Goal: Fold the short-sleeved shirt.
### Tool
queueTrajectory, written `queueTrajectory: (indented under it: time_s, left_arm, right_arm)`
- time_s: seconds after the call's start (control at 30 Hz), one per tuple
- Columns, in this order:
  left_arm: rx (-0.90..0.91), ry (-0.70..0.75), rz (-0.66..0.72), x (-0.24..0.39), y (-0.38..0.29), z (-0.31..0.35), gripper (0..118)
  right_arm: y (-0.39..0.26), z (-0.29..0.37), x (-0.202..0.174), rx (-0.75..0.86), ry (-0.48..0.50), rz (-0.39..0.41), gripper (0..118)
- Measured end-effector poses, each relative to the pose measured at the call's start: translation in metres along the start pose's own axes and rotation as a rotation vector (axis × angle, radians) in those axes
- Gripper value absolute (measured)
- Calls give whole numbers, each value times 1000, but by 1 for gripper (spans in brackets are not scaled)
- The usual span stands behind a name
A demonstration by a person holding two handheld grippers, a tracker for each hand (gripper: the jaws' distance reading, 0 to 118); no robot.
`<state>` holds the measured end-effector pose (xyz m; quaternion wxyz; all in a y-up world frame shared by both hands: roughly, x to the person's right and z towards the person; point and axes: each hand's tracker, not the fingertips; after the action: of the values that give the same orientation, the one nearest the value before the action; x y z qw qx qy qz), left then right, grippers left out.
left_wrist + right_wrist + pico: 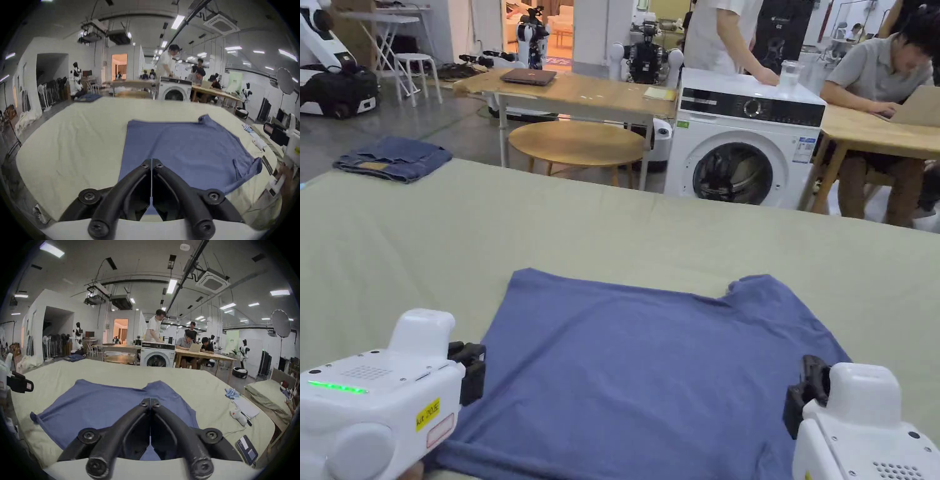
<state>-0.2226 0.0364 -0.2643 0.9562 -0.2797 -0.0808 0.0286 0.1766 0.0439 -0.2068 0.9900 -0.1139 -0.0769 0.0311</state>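
Both grippers, left (152, 160) and right (150, 400), hover clenched and empty above the blue shirt (637, 369) on the bed (425, 237).

Folded jeans (392, 159), washing machine (737, 140), round wooden table (577, 142), closed laptop (528, 76)

The blue short-sleeved cotton shirt (650, 369) lies flat on the pale green sheet-covered bed (612, 219). The white left gripper (472, 369) sits at the shirt's left edge, the white right gripper (800, 394) at its right edge. Beyond the shirt, a folded dark denim garment (394, 159) lies at the bed's far left corner; a white front-loading washing machine (744, 147) stands behind the bed.
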Motion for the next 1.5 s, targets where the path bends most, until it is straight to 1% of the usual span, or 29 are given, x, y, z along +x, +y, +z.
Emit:
queueTrajectory:
  time_s: [0.07, 0.13, 0.3, 0.33, 0.4, 0.43, 0.5, 0.57, 0.7, 0.8, 0.97, 1.0, 1.07, 1.1, 1.13, 1.2, 1.27, 1.33, 1.4, 1.43, 1.47, 1.5]
  left_arm:
    - [-56, 25, 64, -21, -5, -2, 0]
    - [-123, 8, 129, -42, -9, -8, 0]
    - [-281, -20, 206, -77, -19, -35, 0]
    - [-313, -4, 222, -83, -21, -43, 7]
    - [-373, -8, 261, -86, -26, -54, 36]
    - [-382, -9, 279, -89, -30, -58, 43]
    - [-423, 20, 297, -87, -37, -61, 52]
    - [-479, 74, 285, -83, -45, -59, 54]
    - [-511, 104, 246, -71, -57, -49, 54]
    - [-508, 132, 190, -71, -60, -59, 54]
    - [-507, 192, 90, -52, -66, -62, 54]
    - [-502, 190, 72, -48, -68, -61, 50]
    - [-488, 172, 73, -45, -70, -58, 36]
    - [-480, 140, 76, -43, -70, -58, 21]
    - [-481, 126, 69, -41, -72, -59, 13]
    - [-482, 120, 41, -41, -72, -61, 5]
    - [-474, 104, 50, -48, -71, -58, 3]
    - [-466, 69, 88, -55, -69, -55, 3]
    - [-460, 53, 110, -62, -68, -53, 3]
    - [-460, 49, 105, -61, -67, -53, 3]
    - [-460, 47, 103, -61, -69, -53, 3]
    - [-460, 45, 101, -60, -70, -53, 3]
  right_arm:
    - [-6, -2, 2, -26, 6, -2, 0]
    - [-12, -4, 4, -47, 8, -6, 0]
    - [-23, -10, 10, -105, 13, -18, 0]
    - [-24, -10, 10, -113, 13, -18, 0]
    - [-27, -12, 11, -126, 9, -12, 0]
    - [-28, -12, 12, -134, 7, -9, 0]
    - [-32, -14, 14, -150, 9, -8, 0]
    - [-35, -13, 16, -161, 10, -8, 0]
    - [-39, -12, 19, -176, 3, 4, 0]
    - [-41, -12, 20, -189, 7, 5, 0]
    - [-47, -11, 23, -211, 10, -2, 0]
    - [-48, -10, 24, -214, 8, -1, 0]
    - [-51, -9, 26, -224, 3, -3, 0]
    - [-52, -9, 28, -230, 4, -6, 0]
    - [-54, -10, 29, -236, 3, -10, 0]
    - [-55, -9, 35, -247, 3, -20, 0]
    - [-55, -8, 44, -255, -2, -27, 0]
    - [-52, -8, 57, -270, -12, -32, 0]
    - [-49, -9, 75, -311, -33, -22, 0]
    - [-48, -11, 84, -336, -30, -22, 2]
    - [-48, -13, 93, -377, -35, -20, 9]
    - [-49, -15, 103, -415, -44, -30, 22]
